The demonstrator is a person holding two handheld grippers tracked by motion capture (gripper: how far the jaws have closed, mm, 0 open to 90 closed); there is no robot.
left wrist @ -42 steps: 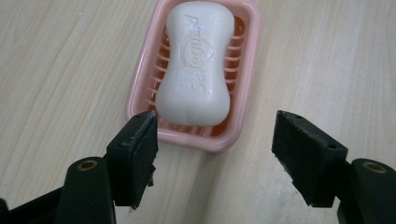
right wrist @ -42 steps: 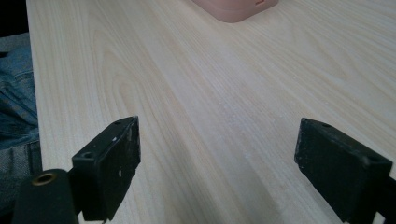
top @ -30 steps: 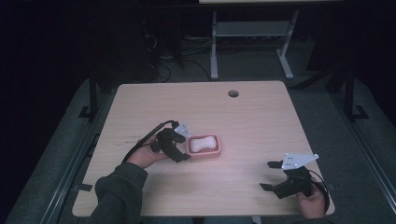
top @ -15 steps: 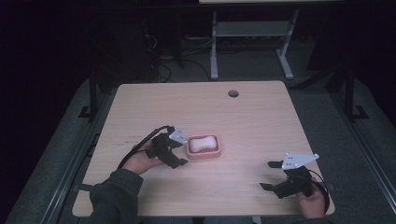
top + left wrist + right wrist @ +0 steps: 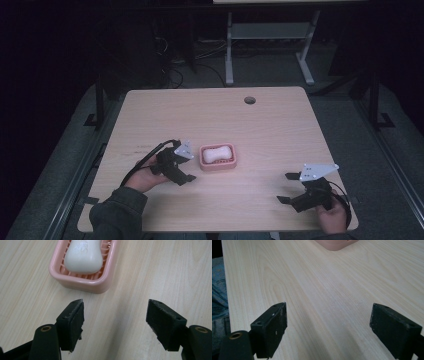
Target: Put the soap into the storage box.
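High view: soap dish point(image 5: 217, 158) with white soap bar point(image 5: 217, 153) sits bench point(image 5: 280, 130) centre, 3 o'clock of left gripper point(image 5: 186, 170), jaws released, empty, just been opening. Right gripper point(image 5: 285, 188) at 5 o'clock of dish, well apart, jaws released, empty. Likely backing off: pull straight away, don't clip dish rim. Dish cut off at top edge in both gripper views.

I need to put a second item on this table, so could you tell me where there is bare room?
Most of the table is bare: the far half up to the cable hole, and the stretch between the soap dish and the right gripper. The tight spot is between the dish and the left gripper.
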